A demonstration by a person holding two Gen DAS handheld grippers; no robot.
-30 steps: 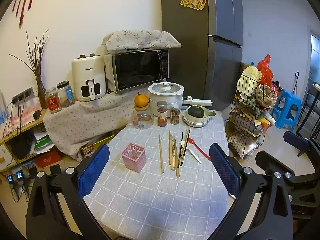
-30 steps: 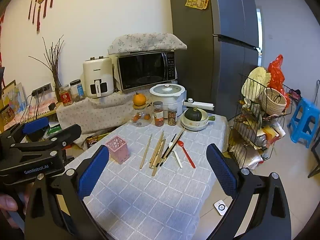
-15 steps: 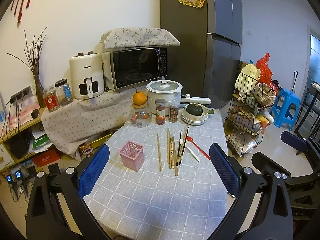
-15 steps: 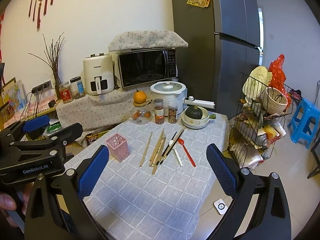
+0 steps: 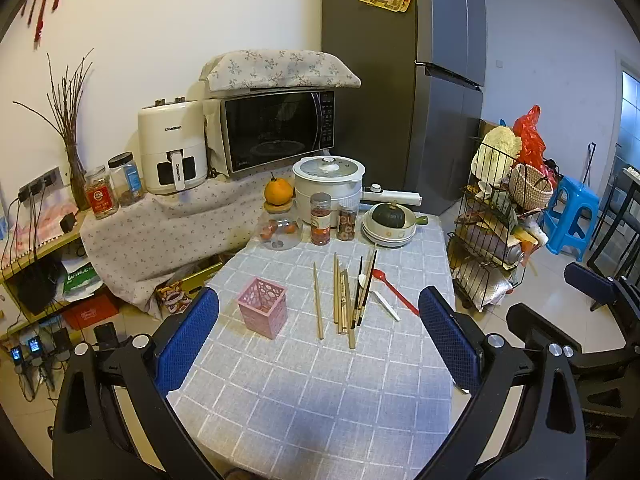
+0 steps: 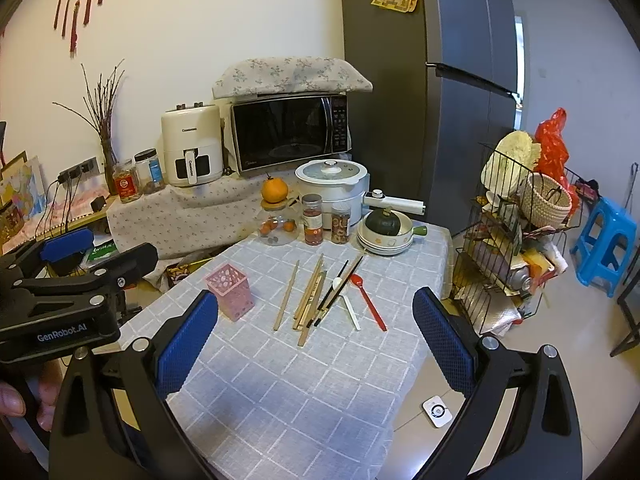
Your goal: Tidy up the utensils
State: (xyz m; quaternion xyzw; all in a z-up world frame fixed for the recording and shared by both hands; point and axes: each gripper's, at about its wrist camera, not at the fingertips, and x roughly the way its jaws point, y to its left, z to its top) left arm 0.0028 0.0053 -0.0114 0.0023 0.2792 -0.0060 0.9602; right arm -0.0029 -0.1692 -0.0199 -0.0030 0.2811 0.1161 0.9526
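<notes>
Both grippers (image 5: 318, 344) (image 6: 316, 342) spread wide, empty. Chopsticks (image 5: 342, 296) bunched ahead; risk pinching several, or tipping light cup (image 5: 263, 307).

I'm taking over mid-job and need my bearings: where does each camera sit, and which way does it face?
Left wrist: rides the left gripper, jaws open, above the table's near edge, facing the pink holder and chopsticks; the right gripper shows at its right edge.
Right wrist: rides the right gripper, jaws open, further right, facing the same table; the left gripper and a hand show on its left.
Shared: holder, chopsticks, red spoon, microwave.
</notes>
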